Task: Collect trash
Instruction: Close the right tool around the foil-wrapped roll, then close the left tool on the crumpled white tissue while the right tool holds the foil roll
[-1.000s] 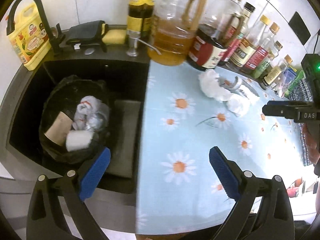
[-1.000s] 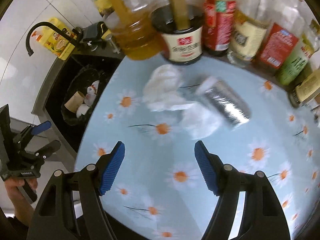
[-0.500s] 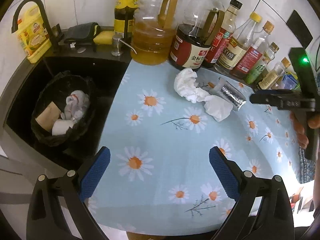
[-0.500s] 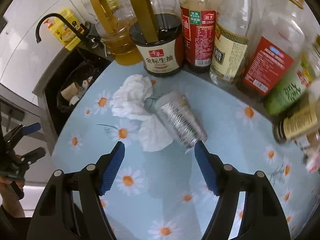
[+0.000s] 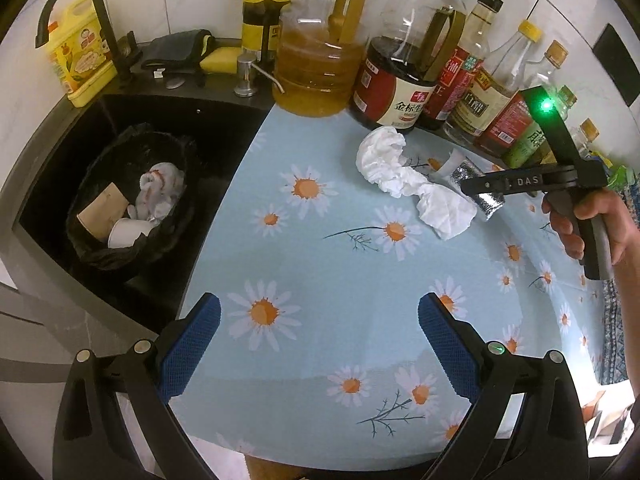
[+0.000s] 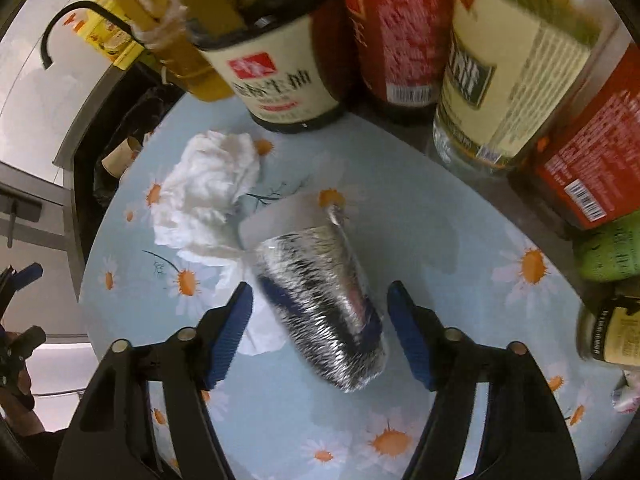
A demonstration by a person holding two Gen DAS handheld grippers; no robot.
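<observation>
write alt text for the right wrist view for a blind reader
The open right gripper straddles a shiny silver foil cup lying on its side on a daisy-print blue tablecloth. Crumpled white tissue lies left of it; labelled sauce bottles stand behind.

Right gripper (image 6: 320, 332): moved in from open cloth to straddle the silver foil cup (image 6: 320, 300), jaws apart. Left gripper (image 5: 319, 350): swung from the bin toward the daisy tablecloth (image 5: 320, 264).
</observation>
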